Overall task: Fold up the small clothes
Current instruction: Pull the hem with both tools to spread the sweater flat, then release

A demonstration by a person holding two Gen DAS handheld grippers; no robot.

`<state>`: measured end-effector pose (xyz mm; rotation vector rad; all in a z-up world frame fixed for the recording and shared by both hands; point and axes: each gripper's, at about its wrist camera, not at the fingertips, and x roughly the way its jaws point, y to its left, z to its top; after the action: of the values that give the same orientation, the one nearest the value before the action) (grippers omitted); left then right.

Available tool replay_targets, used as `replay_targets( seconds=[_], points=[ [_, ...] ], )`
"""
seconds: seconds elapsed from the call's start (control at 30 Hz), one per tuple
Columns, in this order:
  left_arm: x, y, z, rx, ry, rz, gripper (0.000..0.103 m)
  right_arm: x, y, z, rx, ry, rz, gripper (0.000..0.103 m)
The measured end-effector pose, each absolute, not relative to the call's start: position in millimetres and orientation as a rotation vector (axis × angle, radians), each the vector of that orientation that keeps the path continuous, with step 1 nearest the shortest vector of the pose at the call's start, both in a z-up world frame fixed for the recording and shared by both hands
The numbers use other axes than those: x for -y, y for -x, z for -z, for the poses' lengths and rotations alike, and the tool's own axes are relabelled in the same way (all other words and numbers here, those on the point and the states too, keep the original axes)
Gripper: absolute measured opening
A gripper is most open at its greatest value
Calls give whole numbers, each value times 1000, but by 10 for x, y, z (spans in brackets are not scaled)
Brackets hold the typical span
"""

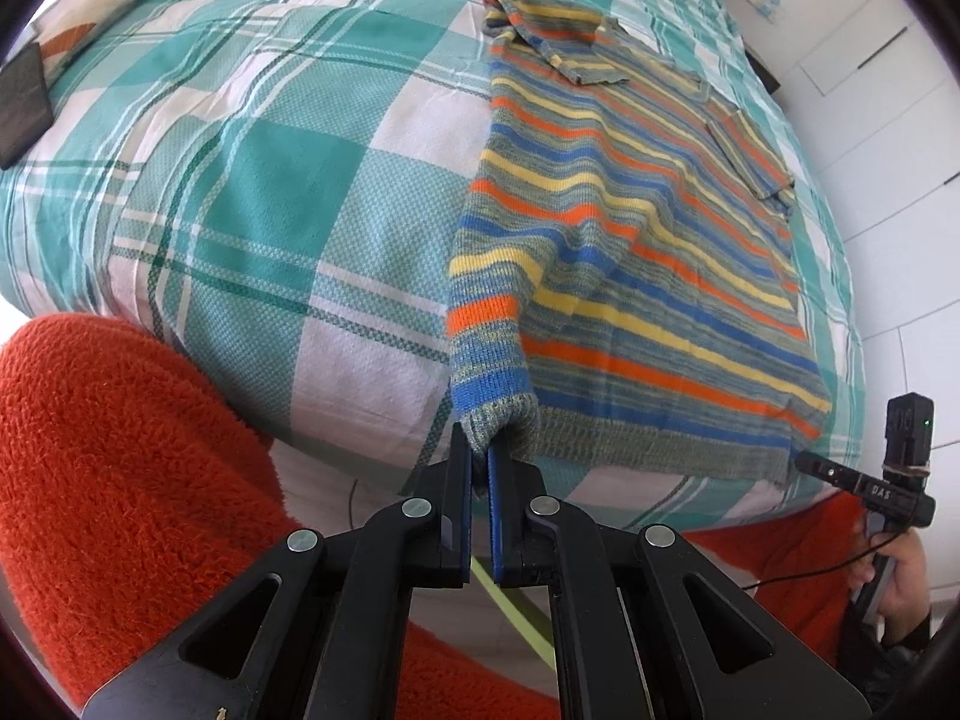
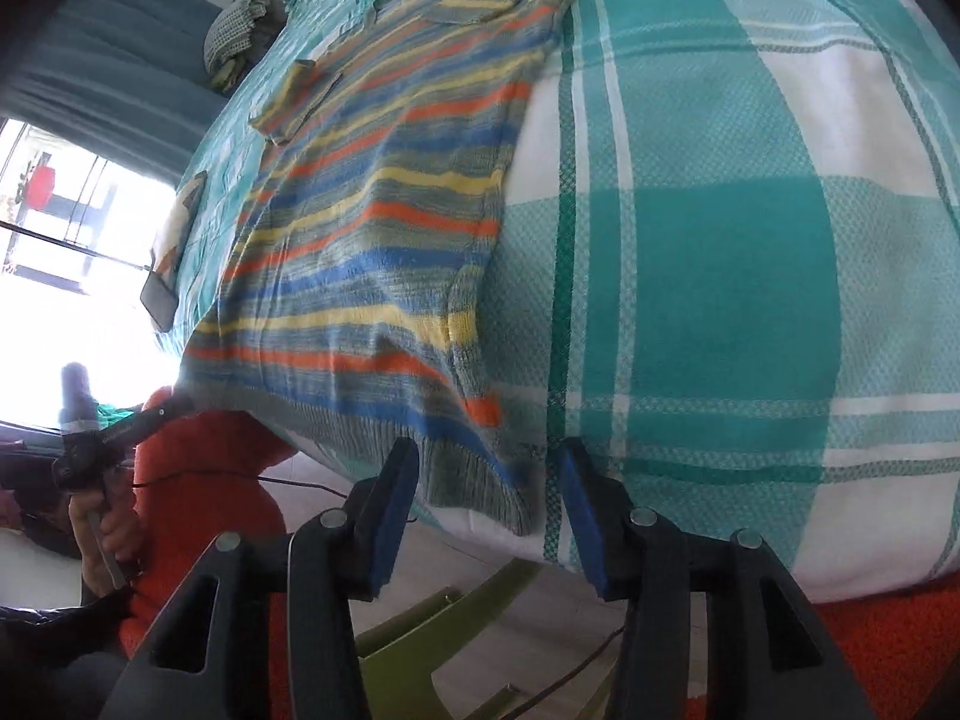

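A small striped knit sweater (image 1: 630, 228), in blue, yellow, orange and grey, lies on a bed with a teal plaid cover (image 1: 240, 192). Its left sleeve is folded down along the body. My left gripper (image 1: 480, 459) is shut on the sleeve cuff (image 1: 501, 420) at the bed's near edge. In the right wrist view the sweater (image 2: 372, 252) lies ahead and to the left. My right gripper (image 2: 489, 480) is open, its jaws on either side of the hem's near right corner (image 2: 510, 504). The right gripper also shows at the far right of the left wrist view (image 1: 804, 459).
An orange fleece sleeve (image 1: 120, 480) fills the lower left. A patterned pillow (image 1: 102, 12) and a dark flat object (image 1: 21, 102) lie at the far left of the bed. White cupboards (image 1: 870, 90) stand to the right. A green chair (image 2: 444, 630) is below the bed edge.
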<state>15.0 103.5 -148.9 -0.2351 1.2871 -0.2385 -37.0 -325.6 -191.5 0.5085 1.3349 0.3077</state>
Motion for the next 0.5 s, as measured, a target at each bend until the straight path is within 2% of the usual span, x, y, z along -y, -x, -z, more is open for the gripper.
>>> replay_targets(
  seconds=[0.03,0.07,0.3,0.5],
  points=[
    [-1049,-140,1460,-1281,238,243,2,3177,356,1976,-1352,-498,-333,39],
    [-1073,-128,1420,-1277,243,247,2,3125,352,1995,-1363,-485,-345,2],
    [-1204,-57,1314,-1323,199,210,2,3182,626,1511,-1375,-520,-337,4],
    [-968,-181,1761,-1468,61,116,2,3284,557,2039,-1492,-481,-146,3]
  ],
)
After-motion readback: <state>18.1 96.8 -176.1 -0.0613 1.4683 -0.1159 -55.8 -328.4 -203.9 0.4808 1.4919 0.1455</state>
